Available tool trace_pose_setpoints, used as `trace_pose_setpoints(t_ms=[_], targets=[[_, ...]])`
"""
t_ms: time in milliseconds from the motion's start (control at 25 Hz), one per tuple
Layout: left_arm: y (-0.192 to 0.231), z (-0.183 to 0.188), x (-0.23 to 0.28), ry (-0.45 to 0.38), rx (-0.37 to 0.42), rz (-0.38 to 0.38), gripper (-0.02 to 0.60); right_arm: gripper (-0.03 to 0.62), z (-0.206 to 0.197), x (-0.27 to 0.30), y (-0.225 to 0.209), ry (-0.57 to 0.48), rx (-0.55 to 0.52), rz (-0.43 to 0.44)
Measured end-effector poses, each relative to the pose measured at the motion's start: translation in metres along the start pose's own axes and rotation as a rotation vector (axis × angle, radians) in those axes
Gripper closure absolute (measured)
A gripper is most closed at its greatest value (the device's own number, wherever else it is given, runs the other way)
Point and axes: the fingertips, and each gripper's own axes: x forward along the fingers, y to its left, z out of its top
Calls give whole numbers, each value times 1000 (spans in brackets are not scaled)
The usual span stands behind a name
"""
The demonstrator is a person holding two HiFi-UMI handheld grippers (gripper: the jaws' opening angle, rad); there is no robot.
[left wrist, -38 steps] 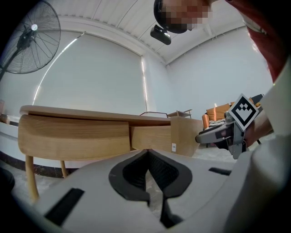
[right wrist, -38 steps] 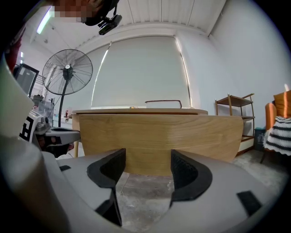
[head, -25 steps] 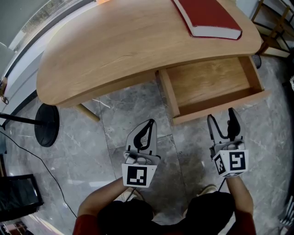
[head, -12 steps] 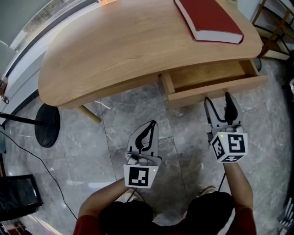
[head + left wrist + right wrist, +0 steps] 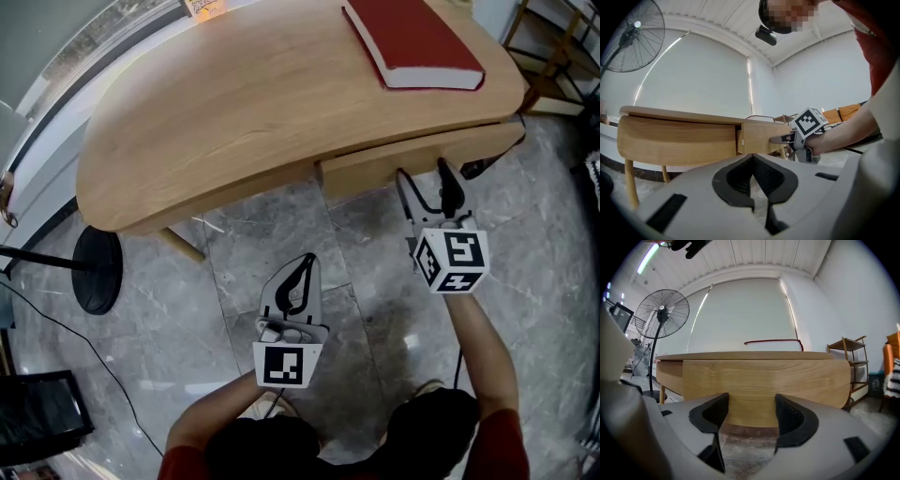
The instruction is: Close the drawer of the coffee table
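The light wooden coffee table has its drawer front pushed in until it sits almost flush under the tabletop edge. My right gripper is open, and both fingertips rest against that front panel. In the right gripper view the drawer front fills the space just past the spread jaws of the right gripper. My left gripper is shut on nothing and hangs over the floor, short of the table. The left gripper view shows the left gripper shut, with the drawer front and the right gripper pressed to it.
A red book lies on the tabletop at the far right. A fan's black round base stands on the marble floor at the left, with a cable trailing from it. A wooden shelf frame stands at the right.
The right gripper has pushed forward against the drawer front, and the drawer has slid from wide open to almost fully in. The left gripper has stayed put.
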Motion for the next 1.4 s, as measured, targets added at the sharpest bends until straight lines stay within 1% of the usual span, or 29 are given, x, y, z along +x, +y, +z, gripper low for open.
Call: trace_pose_setpoints(t_ms=[400,680,840,1120,1400], targets=[[-3,1,2,-9,6,-10,574,297,3,33,-4,-39,-7,-11],[-4,-4,1,9,7,-14,574,296,6,47,-5,-69,-13,-12],[-6,-6,1,11,2,-16,574,296,4,47,-5,-83,-16,-8],[-7,-3,2,10,17,-22,574,298,6,48,-5,-82,-16,-8],[-7,-7,4,18,15,-23,574,298,5,48,-5,-84,-14,-8]])
